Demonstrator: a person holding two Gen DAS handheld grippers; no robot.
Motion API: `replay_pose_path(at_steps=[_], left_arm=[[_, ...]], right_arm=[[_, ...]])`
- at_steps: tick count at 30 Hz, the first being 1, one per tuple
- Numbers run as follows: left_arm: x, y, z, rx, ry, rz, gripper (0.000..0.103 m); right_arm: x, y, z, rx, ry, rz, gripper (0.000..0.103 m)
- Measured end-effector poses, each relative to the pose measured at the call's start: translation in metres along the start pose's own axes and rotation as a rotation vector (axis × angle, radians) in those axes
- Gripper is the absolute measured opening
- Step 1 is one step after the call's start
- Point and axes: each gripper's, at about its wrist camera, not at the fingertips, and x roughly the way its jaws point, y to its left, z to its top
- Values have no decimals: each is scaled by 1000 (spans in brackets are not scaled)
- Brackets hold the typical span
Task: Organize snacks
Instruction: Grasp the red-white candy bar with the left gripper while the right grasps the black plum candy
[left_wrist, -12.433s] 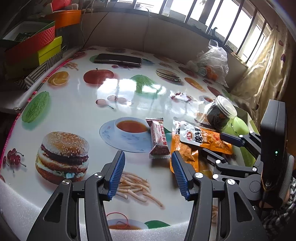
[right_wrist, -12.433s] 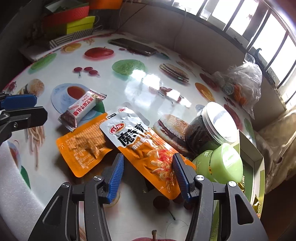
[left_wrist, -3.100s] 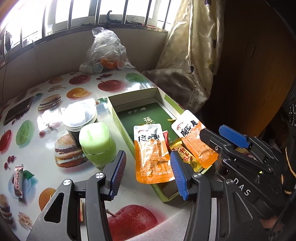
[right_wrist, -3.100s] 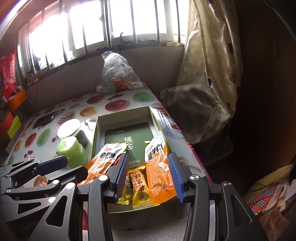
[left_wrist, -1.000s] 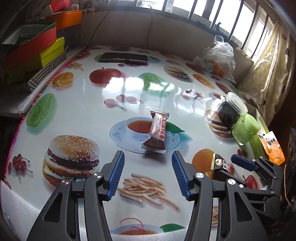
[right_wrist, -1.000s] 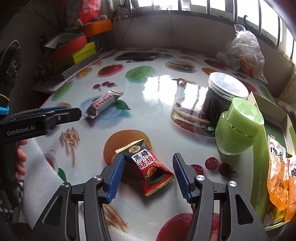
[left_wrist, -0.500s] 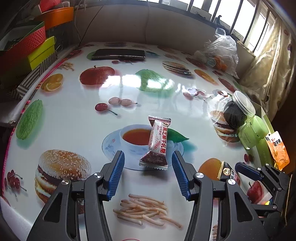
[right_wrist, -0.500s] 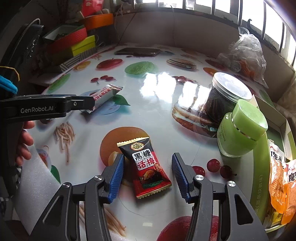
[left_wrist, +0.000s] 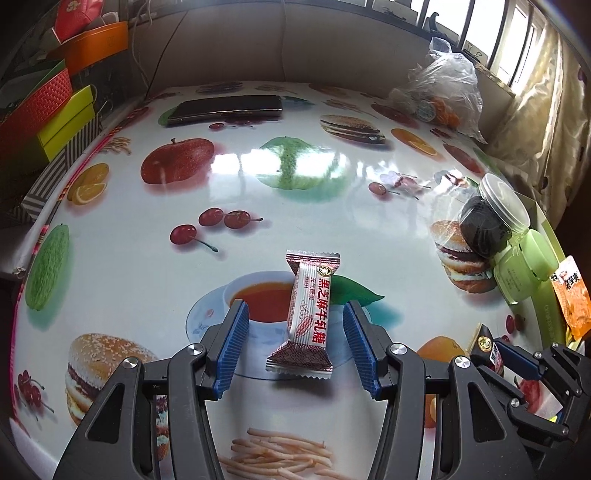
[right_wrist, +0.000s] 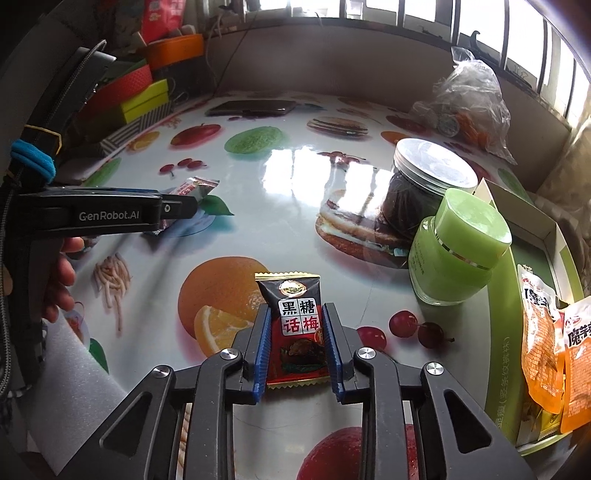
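Closing in, the right gripper (right_wrist: 295, 347) now has its jaws squeezing onto the dark candy packet (right_wrist: 295, 325) lying on the fruit-print table (right_wrist: 295, 192), while the left gripper (left_wrist: 293, 349) has slid forward, fingers apart around the white nougat bar (left_wrist: 310, 314)

"GenRobot.AI" in white on the left tool's arm (right_wrist: 110, 215); "黑糖话梅" on the dark red candy packet (right_wrist: 297, 325); "黑芝麻牛轧糖" in red on the white nougat wrapper (left_wrist: 310, 314).
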Motion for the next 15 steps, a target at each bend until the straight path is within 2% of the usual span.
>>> replay_pose_path(at_steps=[5,9,15], left_arm=[[4,-7,0,41,1,67,54],[4,-8,-1,43,-5,81,54],[2,-9,-1,45,-12,84,34]], right_arm=[[0,-1,0,7,0,1,25],[0,-1,0,8,0,-1,25],[-1,-3,-1,19,-1,-3,25]])
